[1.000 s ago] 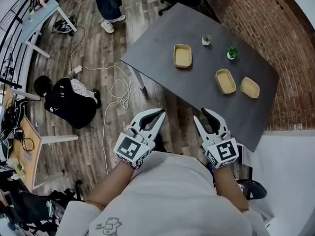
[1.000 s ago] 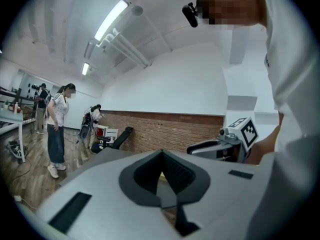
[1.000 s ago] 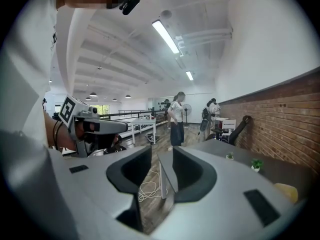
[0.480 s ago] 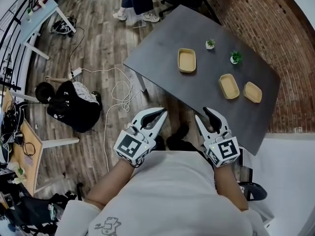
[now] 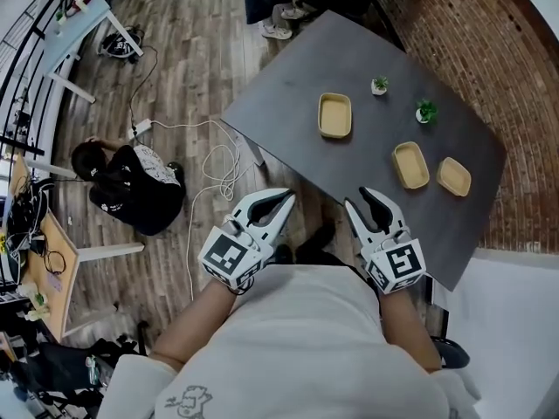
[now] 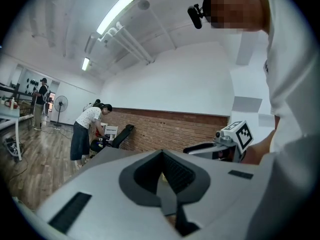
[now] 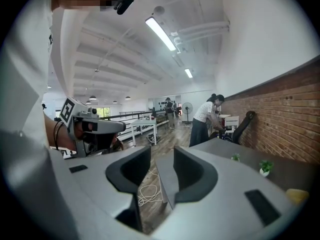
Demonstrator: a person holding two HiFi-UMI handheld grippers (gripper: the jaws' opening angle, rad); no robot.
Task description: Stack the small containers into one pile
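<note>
Three tan containers lie apart on the dark grey table (image 5: 279,94): one near the middle (image 5: 335,115), two close together at the right (image 5: 410,165) (image 5: 454,176). Both grippers hover short of the table's near edge, apart from every container. My left gripper (image 5: 286,202) has its tips together with nothing in it; in its own view the jaws meet at a point (image 6: 161,154). My right gripper (image 5: 358,199) is open, and floor shows through the gap between its jaws (image 7: 161,156). They have just been opening a little wider, with nothing between them. One container's edge (image 7: 298,195) shows low at the right.
Two small potted plants (image 5: 379,85) (image 5: 426,111) stand near the table's far edge. A brick wall (image 5: 489,51) runs behind it. A person crouches on the wooden floor (image 5: 131,186) beside white cables (image 5: 214,160). Another person stands at the table's far end (image 7: 207,119).
The table and containers have slid lower and rightward in the head view as both grippers came closer to its near edge. The standing person at the top has walked right.
</note>
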